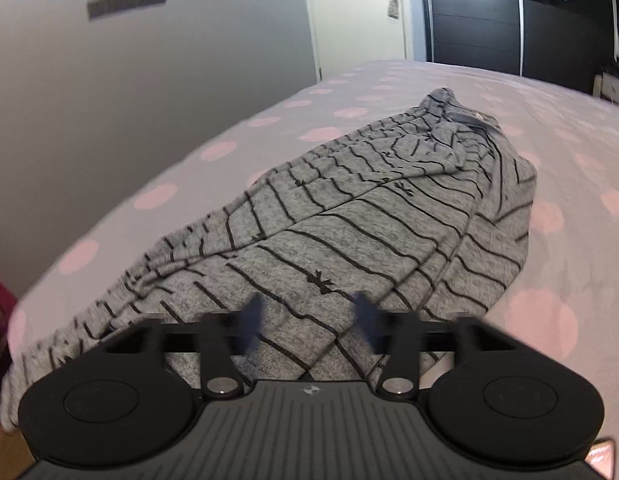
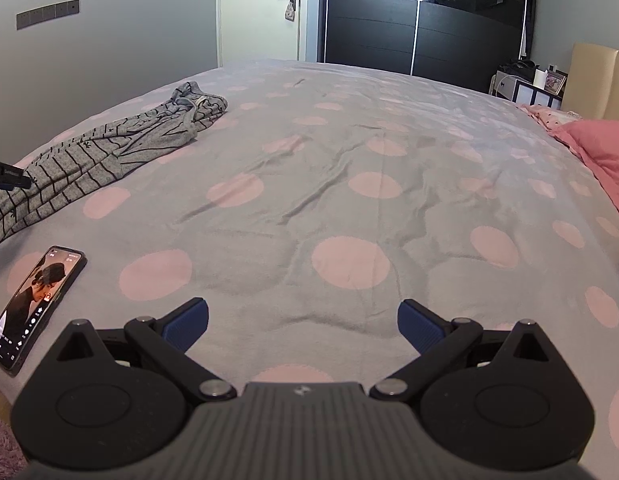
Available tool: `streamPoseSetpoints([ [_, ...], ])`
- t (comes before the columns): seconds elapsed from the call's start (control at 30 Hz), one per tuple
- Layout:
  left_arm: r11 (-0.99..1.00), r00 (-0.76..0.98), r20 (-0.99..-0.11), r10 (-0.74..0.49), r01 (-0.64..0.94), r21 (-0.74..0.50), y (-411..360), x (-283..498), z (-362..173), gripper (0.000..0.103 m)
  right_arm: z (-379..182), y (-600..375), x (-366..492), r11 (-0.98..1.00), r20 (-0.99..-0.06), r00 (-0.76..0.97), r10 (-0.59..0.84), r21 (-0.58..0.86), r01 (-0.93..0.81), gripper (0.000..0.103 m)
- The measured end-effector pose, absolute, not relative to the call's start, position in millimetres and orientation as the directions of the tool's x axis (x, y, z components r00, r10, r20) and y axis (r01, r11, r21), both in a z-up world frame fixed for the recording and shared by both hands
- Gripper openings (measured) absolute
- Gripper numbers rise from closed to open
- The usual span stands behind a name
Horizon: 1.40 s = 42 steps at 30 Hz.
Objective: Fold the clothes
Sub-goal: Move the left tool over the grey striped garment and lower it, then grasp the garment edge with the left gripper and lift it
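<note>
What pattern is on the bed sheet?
The bed sheet is grey with big pink dots. The right wrist view shows it best.

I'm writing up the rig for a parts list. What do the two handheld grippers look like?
Both look alike. The right gripper has a ribbed dark grey body with a small emblem, two round black discs, black linkage arms on silver pivot pins, and blue ribbed finger pads. The left gripper shows the same build, its blue pads blurred. No cables or sleeves show.
</note>
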State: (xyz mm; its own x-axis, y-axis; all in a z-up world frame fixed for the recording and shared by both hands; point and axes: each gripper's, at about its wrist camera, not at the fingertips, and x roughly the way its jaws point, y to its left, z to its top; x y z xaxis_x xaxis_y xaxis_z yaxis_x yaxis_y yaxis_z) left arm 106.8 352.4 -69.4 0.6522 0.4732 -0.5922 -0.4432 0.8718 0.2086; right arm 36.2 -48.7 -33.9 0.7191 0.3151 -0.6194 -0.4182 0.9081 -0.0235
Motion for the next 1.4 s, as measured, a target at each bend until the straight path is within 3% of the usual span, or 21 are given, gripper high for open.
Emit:
streamPoseSetpoints([
  [0.17, 0.871, 0.640, -0.592, 0.490, -0.376, 0.316, 335.2, 113.8, -83.4, 0.065, -35.1, -48.6, 37.5, 0.911, -0.625, 0.715, 0.313, -0.017, -0.413, 0.102],
  [0.23, 0.865, 0.609, -0.617, 0.499, -0.390, 0.316, 341.5, 119.1, -92.9, 0.061, -36.1, -48.0, 37.6, 0.910, -0.629, 0.712, 0.312, -0.017, -0.414, 0.102],
  [0.3, 0.871, 0.624, -0.620, 0.475, -0.432, 0.233, 353.8, 116.3, -92.5, 0.057, -36.4, -47.3, 37.0, 0.909, -0.632, 0.710, 0.312, -0.020, -0.417, 0.102],
  [0.4, 0.878, 0.655, -0.615, 0.440, -0.459, 0.139, 367.0, 114.6, -85.4, 0.019, -36.7, -47.0, 36.6, 0.908, -0.632, 0.710, 0.311, -0.022, -0.418, 0.102],
  [0.47, 0.879, 0.656, -0.620, 0.430, -0.461, 0.122, 370.6, 117.3, -81.4, 0.007, -37.8, -46.6, 37.0, 0.909, -0.637, 0.706, 0.310, -0.021, -0.417, 0.102],
  [0.6, 0.852, 0.638, -0.622, 0.454, -0.514, 0.094, 380.0, 118.5, -78.3, 0.004, -37.9, -45.2, 36.6, 0.906, -0.637, 0.705, 0.313, -0.023, -0.423, 0.102],
  [0.73, 0.829, 0.661, -0.528, 0.533, -0.534, 0.168, 369.3, 114.0, -65.0, 0.003, -36.3, -45.8, 35.4, 0.905, -0.630, 0.710, 0.316, -0.025, -0.425, 0.102],
  [0.87, 0.814, 0.663, -0.484, 0.571, -0.535, 0.227, 365.6, 114.0, -56.5, 0.003, -37.6, -46.4, 35.6, 0.909, -0.636, 0.705, 0.312, -0.016, -0.417, 0.102],
  [1.07, 0.876, 0.680, -0.562, 0.471, -0.437, 0.204, 367.3, 119.8, -65.5, 0.006, -37.3, -44.6, 34.8, 0.905, -0.634, 0.707, 0.315, -0.023, -0.424, 0.102],
  [1.13, 0.891, 0.692, -0.570, 0.443, -0.410, 0.194, 363.8, 117.0, -65.7, 0.021, -37.7, -44.4, 35.0, 0.905, -0.636, 0.705, 0.313, -0.024, -0.424, 0.102],
  [1.23, 0.904, 0.707, -0.564, 0.426, -0.362, 0.229, 351.5, 119.5, -66.2, 0.059, -38.0, -44.2, 36.5, 0.907, -0.639, 0.705, 0.309, -0.026, -0.421, 0.102],
  [1.4, 0.903, 0.683, -0.592, 0.428, -0.302, 0.305, 340.2, 130.0, -77.7, 0.062, -42.9, -43.1, 40.4, 0.910, -0.654, 0.696, 0.296, -0.029, -0.414, 0.102],
])
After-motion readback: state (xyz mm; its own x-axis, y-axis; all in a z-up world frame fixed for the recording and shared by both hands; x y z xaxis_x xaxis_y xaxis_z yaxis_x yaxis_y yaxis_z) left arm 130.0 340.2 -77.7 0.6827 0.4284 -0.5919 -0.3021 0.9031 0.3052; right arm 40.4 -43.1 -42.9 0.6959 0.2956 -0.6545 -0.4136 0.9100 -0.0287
